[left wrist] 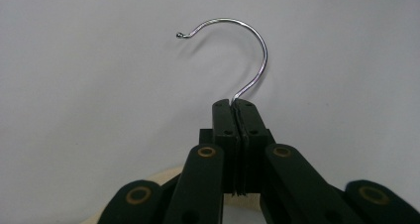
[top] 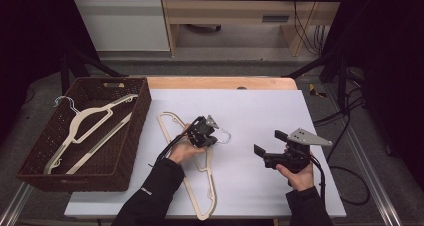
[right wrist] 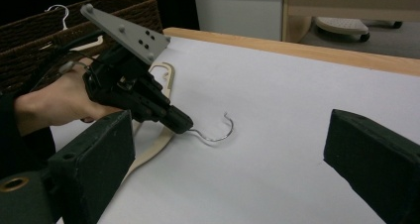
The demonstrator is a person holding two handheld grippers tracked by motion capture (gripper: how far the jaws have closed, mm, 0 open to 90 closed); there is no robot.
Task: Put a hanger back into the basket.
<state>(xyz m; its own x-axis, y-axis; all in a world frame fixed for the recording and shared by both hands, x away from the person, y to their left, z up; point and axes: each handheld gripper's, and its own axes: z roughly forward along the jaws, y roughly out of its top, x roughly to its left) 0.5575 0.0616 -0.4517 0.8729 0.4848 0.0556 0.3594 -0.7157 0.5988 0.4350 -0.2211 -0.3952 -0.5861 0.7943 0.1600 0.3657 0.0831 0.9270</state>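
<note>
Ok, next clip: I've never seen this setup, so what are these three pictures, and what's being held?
A person holds a two-fingered grabbing tool in each hand. One camera looks down from above; the others ride on the tools. The left gripper is shut on the metal hook of a cream hanger lying on the white table. The right gripper waits open, holding nothing. A brown basket at the left contains another hanger.

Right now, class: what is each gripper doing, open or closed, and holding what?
Left gripper: closed on the hanger's metal hook.
Right gripper: open, holding nothing.
</note>
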